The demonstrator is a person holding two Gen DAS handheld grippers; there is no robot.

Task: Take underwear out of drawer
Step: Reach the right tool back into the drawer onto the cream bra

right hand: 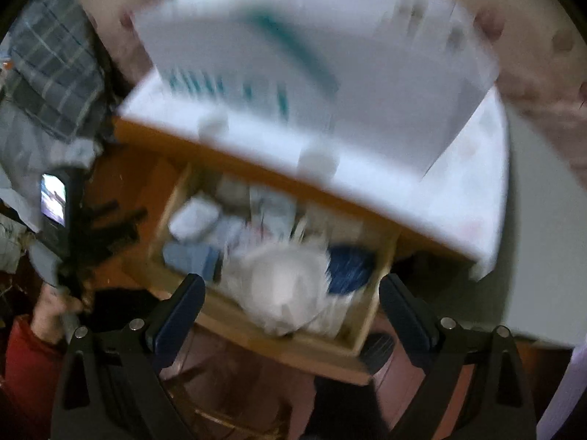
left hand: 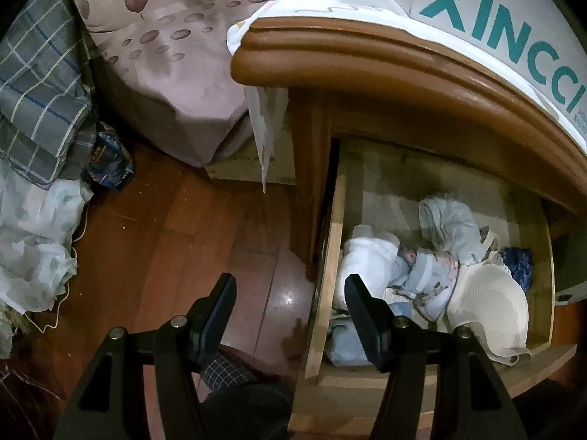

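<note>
The wooden nightstand's drawer (left hand: 332,267) stands pulled open, holding a heap of underwear: a cream bra (left hand: 488,304), a patterned pale-blue piece (left hand: 429,278), a white piece (left hand: 367,260), a grey-blue piece (left hand: 451,220) and a dark blue piece (left hand: 519,262). My left gripper (left hand: 290,291) is open and empty above the drawer's left wall, one finger over the floor, one over the clothes. The right wrist view is blurred: my right gripper (right hand: 291,299) is open and empty above the drawer (right hand: 359,333), over the cream bra (right hand: 282,293) and dark blue piece (right hand: 348,266).
A white box with teal lettering (left hand: 513,25) sits on the nightstand top (left hand: 367,69). A bed with a mauve sheet (left hand: 172,73) stands left, with plaid bedding (left hand: 40,84) and bags on the wood floor (left hand: 176,238). My left gripper's body (right hand: 62,212) shows at left in the right wrist view.
</note>
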